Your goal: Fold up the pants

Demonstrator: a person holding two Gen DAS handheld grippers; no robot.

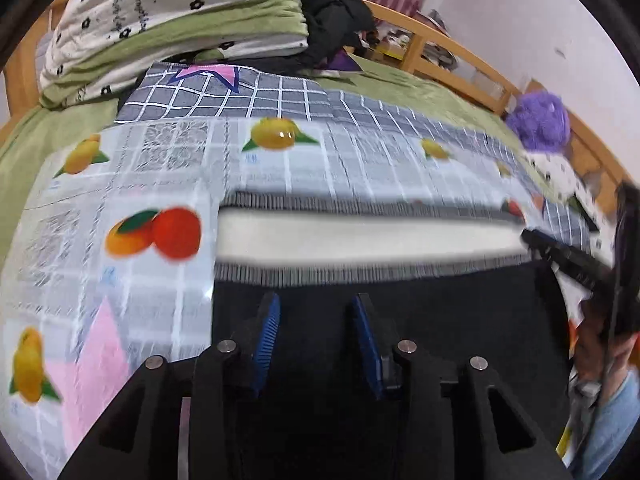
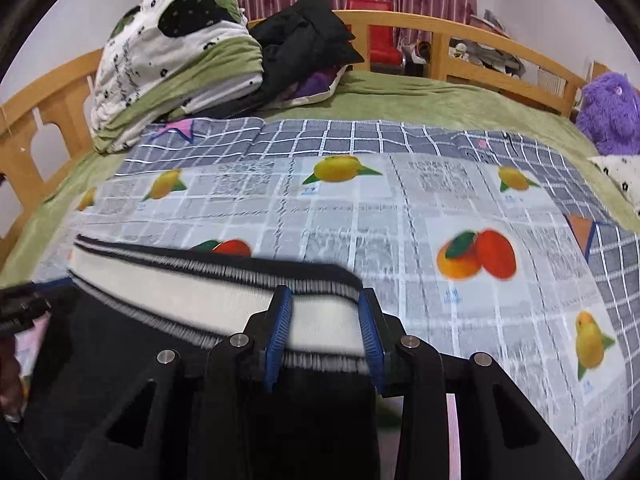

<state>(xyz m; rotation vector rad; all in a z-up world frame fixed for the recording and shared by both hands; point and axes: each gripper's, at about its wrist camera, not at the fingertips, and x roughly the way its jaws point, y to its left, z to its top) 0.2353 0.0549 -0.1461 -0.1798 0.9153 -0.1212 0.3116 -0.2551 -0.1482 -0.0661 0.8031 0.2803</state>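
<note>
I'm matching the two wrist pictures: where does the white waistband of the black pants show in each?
Left wrist view: the white waistband runs across the middle, beyond the tool's tips.
Right wrist view: the white waistband curves from left to centre, its right end between the tool's tips.
Shared landmark: the purple plush toy, at the right edge.

Left gripper (image 1: 316,312) jaws parted, right gripper (image 2: 325,308) likewise

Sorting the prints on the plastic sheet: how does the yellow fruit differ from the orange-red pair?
The yellow fruit is single and lies farther up the sheet; the orange-red pair shows two fruits, nearer the grippers. The yellow one has leaves on both sides, the pair one on top. Both are printed.
</note>
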